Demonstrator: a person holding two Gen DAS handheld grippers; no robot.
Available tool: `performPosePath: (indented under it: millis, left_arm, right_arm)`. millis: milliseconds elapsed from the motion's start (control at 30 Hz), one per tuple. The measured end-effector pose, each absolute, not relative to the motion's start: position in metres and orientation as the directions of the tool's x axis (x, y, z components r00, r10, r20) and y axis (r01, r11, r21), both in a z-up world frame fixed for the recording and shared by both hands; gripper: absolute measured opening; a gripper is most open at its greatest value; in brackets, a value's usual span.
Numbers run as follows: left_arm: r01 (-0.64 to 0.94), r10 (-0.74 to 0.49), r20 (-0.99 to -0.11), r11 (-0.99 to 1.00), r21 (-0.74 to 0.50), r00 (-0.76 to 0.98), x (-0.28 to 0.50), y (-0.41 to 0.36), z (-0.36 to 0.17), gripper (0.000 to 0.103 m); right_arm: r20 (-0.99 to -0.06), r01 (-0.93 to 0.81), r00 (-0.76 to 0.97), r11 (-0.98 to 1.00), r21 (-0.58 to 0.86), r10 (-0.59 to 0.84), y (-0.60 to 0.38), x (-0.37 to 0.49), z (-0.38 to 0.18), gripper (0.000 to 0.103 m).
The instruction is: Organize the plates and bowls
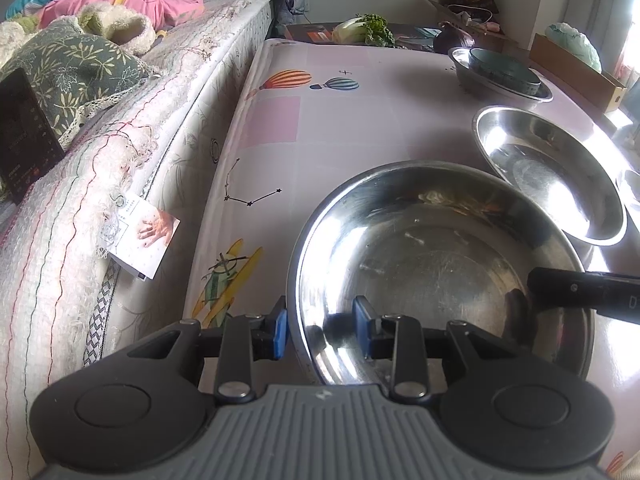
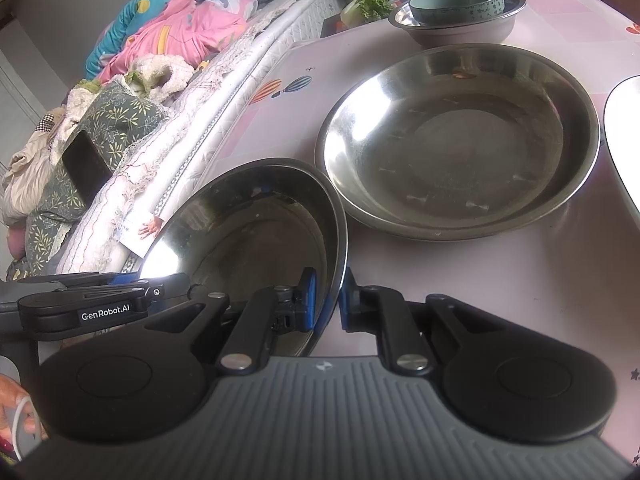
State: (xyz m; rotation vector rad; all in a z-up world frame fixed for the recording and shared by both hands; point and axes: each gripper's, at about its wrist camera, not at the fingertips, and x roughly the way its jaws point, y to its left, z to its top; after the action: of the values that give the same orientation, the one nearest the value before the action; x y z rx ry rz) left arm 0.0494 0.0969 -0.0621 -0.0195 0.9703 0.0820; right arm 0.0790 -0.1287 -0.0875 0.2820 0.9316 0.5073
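Left gripper [image 1: 320,332] blue pads straddle near-left rim of round steel bowl [image 1: 440,264], gap narrow, contact unclear. Right gripper [image 2: 329,300] pinches same bowl's right rim. Bowl near edge of pink patterned table [image 1: 280,128]. Second shiny steel bowl [image 2: 460,140] beyond, touching. Farthest: teal bowl [image 2: 456,4] nested in steel basin [image 2: 460,28].

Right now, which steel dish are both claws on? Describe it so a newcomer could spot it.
Start at the pink patterned table beside the bed. Three steel dishes run along it; take the nearest steel dish, at the bed-side corner. Unlike the flat-lying middle dish and the far dish holding a teal bowl, it is tilted, its rim between the fingers of the left claw and right claw.
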Motion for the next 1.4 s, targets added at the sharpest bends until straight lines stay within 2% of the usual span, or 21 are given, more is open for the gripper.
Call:
performPosePath:
  millis: [1400]
  left_arm:
    - [-0.102,0.075,-0.78,0.995,0.015,0.622,0.03,0.101,-0.034,0.033]
  right_arm:
    - [-0.646,-0.355,0.522,0.83,0.43,0.557,-0.133,0.067,-0.06,0.011]
